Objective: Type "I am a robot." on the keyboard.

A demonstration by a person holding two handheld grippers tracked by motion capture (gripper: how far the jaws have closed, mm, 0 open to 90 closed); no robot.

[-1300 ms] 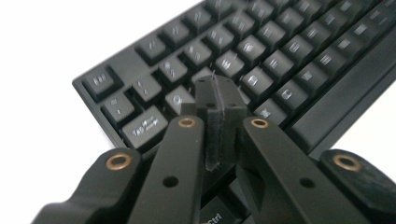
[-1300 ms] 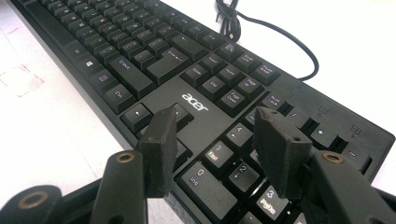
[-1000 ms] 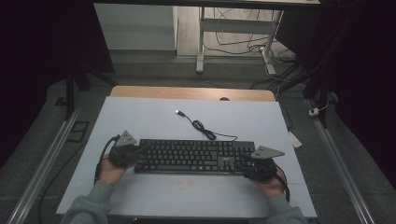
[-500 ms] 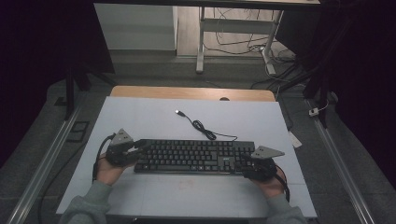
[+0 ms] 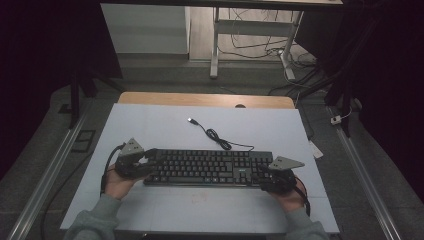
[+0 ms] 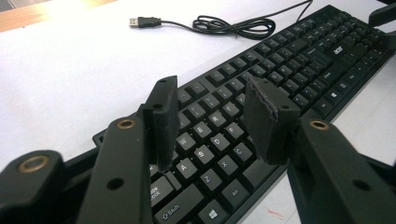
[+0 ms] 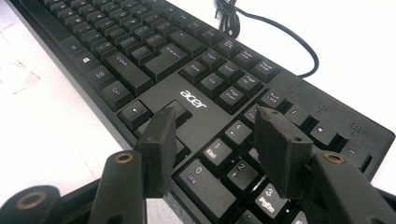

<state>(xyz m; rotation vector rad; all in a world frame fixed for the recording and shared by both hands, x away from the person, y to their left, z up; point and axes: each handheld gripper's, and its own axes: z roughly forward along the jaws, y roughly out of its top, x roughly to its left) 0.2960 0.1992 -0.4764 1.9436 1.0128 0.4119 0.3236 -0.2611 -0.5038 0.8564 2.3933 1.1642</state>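
Observation:
A black Acer keyboard (image 5: 205, 167) (image 6: 280, 70) (image 7: 154, 56) lies flat across the near half of the white table top (image 5: 160, 125). Its cable (image 5: 216, 136) (image 6: 233, 25) (image 7: 285, 35) coils behind it and ends in a loose USB plug (image 5: 191, 120) (image 6: 144, 21). My left gripper (image 5: 148, 161) (image 6: 215, 123) hovers over the keyboard's left end, above the letter keys. Its jaws have just been opening and nothing is pinched between the pads. My right gripper (image 5: 262, 173) (image 7: 217, 149) sits at the right end over the number pad, open, with its pads apart above the keys.
A wooden strip (image 5: 205, 100) borders the table's far edge. Behind it stand a metal desk leg (image 5: 215, 45) and floor cables (image 5: 260, 45). Metal rails (image 5: 47, 175) run along both sides. A small white tag (image 5: 315, 149) lies at the right edge.
The left gripper's jaws have spread apart at the keyboard's left end. Both hands and the keyboard have stayed where they were.

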